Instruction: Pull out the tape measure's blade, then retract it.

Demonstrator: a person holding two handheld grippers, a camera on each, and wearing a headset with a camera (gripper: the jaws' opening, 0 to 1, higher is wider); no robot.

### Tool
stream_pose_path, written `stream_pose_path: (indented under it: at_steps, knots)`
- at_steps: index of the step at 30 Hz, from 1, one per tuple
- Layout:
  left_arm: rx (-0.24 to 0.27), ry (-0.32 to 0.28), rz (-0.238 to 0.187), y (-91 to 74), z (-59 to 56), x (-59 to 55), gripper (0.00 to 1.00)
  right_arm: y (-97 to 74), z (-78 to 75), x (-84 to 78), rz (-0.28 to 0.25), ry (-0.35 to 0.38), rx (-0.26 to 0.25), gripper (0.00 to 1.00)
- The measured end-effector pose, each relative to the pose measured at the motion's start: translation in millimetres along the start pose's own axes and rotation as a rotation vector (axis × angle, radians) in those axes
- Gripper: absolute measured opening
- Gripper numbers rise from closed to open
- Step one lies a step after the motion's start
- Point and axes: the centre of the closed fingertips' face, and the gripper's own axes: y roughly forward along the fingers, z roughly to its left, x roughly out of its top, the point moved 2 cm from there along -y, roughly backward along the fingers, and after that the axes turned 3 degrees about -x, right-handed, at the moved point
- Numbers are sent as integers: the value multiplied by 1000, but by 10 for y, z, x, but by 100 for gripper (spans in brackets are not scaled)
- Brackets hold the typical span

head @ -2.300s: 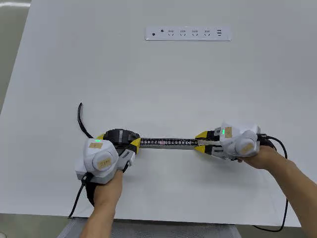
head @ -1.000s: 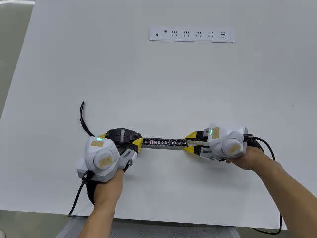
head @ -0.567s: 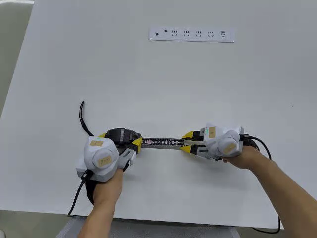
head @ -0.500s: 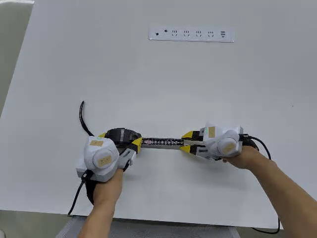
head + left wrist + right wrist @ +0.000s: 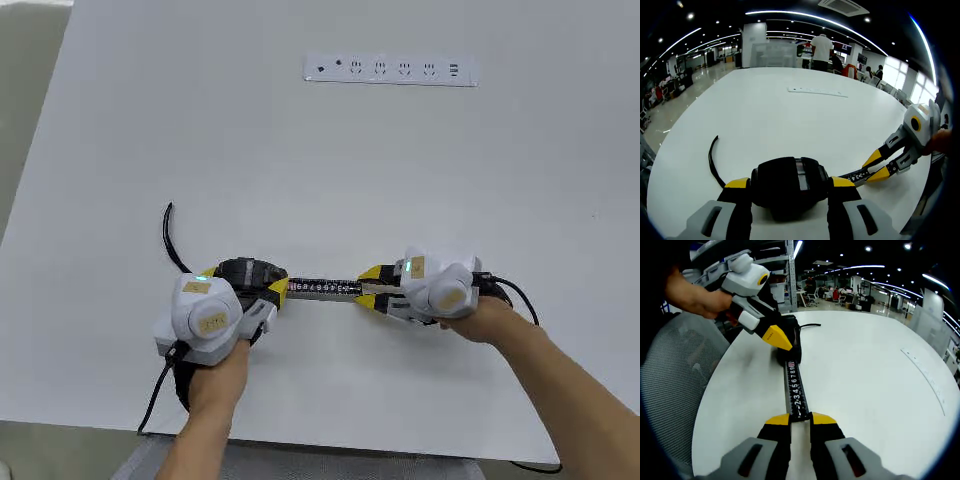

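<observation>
Black case (image 5: 789,186) sits near the front edge of the white bench (image 5: 300,150), with a short run of blade (image 5: 795,390) out.
To do this step well, guide the blade straight in line with the case mouth, flat and slow, so the spring cannot snap it home; the case must not slide. The left tongs (image 5: 245,280) are spread wide and clamped on the case's two sides. The right tongs (image 5: 800,418) are nearly together, pinching the blade's free end just above the bench.
</observation>
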Motion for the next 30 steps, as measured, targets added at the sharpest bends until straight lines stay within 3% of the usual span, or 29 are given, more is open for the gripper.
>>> stream_pose_path:
  at_steps: [30]
  knots:
    - [-7, -9, 2, -7, 0, 9, 57, 280, 66, 243, -25, 6, 11, 12]
